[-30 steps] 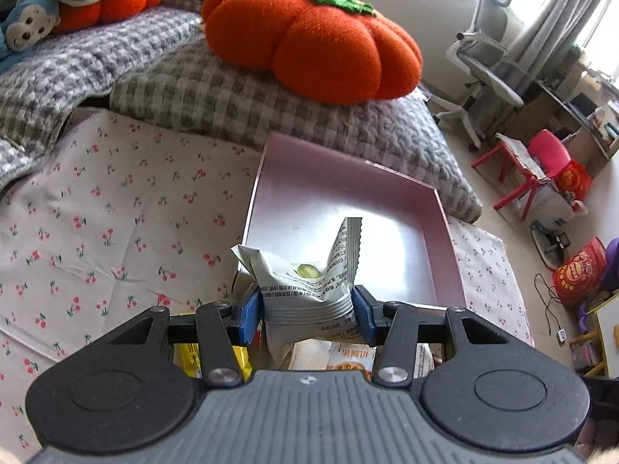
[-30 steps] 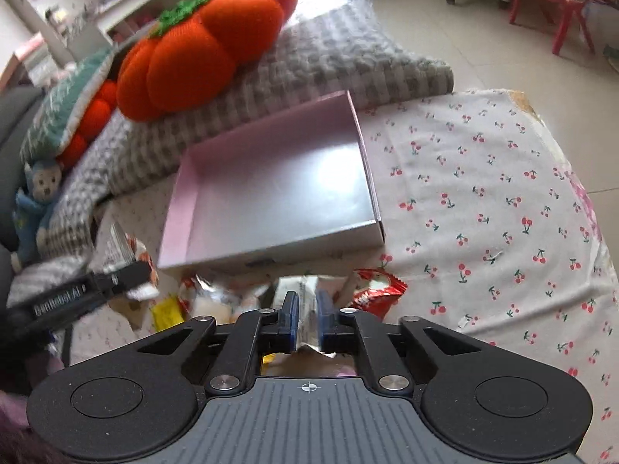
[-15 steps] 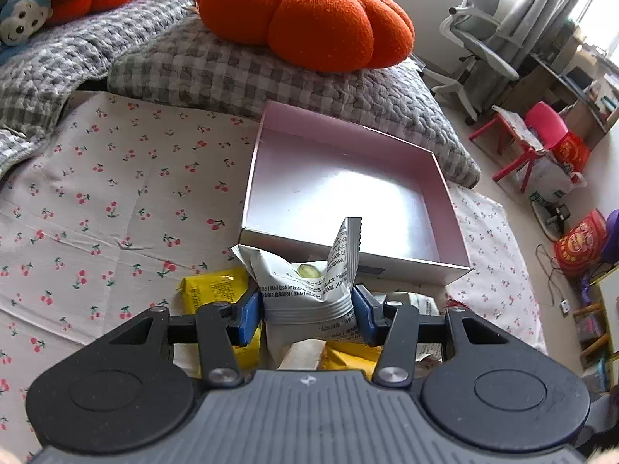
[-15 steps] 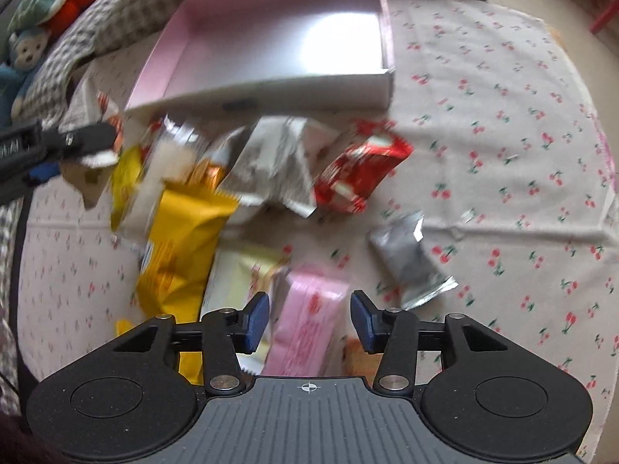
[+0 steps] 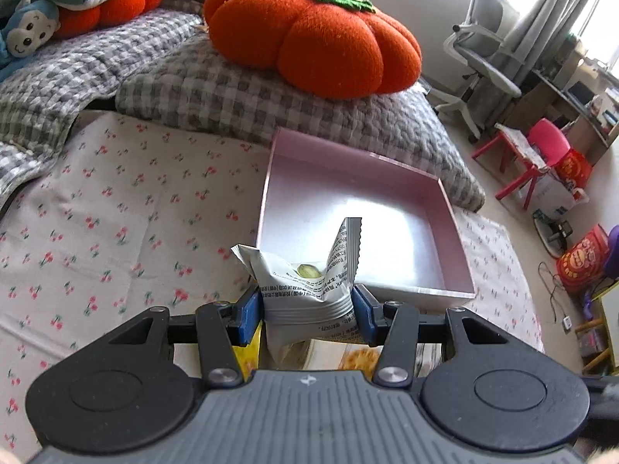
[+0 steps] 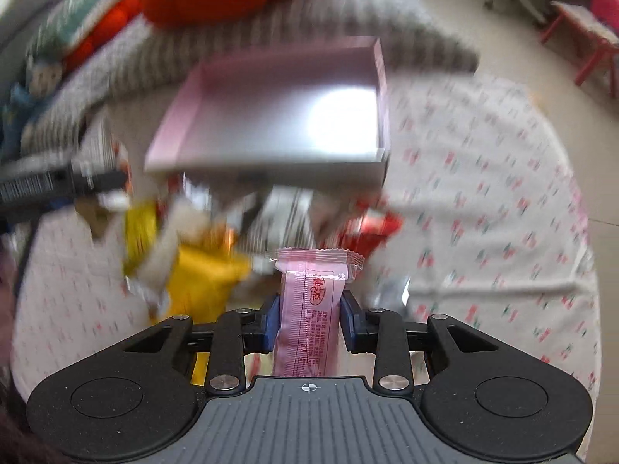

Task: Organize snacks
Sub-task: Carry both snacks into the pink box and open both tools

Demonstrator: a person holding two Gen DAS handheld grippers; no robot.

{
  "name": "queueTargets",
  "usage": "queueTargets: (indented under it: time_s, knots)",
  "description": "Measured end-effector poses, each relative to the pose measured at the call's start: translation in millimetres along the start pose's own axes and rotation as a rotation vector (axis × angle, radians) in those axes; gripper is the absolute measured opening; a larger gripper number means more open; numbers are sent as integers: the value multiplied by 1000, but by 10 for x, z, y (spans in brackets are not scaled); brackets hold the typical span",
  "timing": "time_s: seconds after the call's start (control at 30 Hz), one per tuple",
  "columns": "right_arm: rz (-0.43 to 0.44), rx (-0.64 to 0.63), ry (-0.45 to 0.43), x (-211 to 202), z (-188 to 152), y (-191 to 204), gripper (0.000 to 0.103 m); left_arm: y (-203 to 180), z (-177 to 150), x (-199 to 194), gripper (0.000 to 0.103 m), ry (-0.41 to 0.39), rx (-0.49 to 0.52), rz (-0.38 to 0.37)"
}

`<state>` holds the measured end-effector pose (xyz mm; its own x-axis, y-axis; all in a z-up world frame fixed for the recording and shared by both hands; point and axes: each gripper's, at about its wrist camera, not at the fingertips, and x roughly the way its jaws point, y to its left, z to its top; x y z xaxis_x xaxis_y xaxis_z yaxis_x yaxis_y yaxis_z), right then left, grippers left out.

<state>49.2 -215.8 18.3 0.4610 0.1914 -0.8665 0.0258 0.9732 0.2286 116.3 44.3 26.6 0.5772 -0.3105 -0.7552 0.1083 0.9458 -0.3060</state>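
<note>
My left gripper (image 5: pixel 307 305) is shut on a crumpled white snack packet (image 5: pixel 309 282) and holds it just before the near wall of the shallow pink box (image 5: pixel 329 193). In the blurred right wrist view, my right gripper (image 6: pixel 309 309) has its jaws closing, both pads against the sides of a pink snack bar packet (image 6: pixel 313 290) that stands upright between them. Beyond it lies a pile of snacks with a yellow packet (image 6: pixel 205 274) and a red packet (image 6: pixel 367 228), in front of the pink box (image 6: pixel 278 116). The left gripper (image 6: pixel 112 183) shows at the left edge.
An orange pumpkin cushion (image 5: pixel 313 34) sits on a grey checked quilt (image 5: pixel 193 89) behind the box. The cherry-print sheet (image 5: pixel 96 212) covers the bed to the left. An office chair (image 5: pixel 487 50) and a red child's table (image 5: pixel 518 154) stand on the floor at right.
The right gripper let go of a silvery packet, opened over the pile, then closed on the pink packet and lifted it. The left gripper keeps its hold on the white packet.
</note>
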Motion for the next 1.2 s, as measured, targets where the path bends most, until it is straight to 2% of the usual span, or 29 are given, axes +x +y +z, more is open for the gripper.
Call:
queueTargets:
  time_s: [0.17, 0.33, 0.6, 0.7, 0.83, 1.2]
  knots:
    - [51, 102, -112, -85, 505, -107, 31, -95, 159, 207, 46, -14, 43, 4]
    - [85, 120, -194, 82, 846, -123, 31, -129, 275, 449, 46, -37, 125, 13]
    - [27, 44, -272, 502, 1155, -143, 31, -162, 337, 780, 46, -19, 214, -32]
    - [22, 35, -260, 663, 1188, -159, 31, -202, 295, 912, 46, 3, 264, -36]
    - [-5, 1, -219, 878, 1175, -121, 31, -245, 239, 1019, 47, 22, 311, -5]
    - [-26, 6, -212, 1077, 1177, -160, 32, -230, 247, 1114, 48, -43, 266, 3]
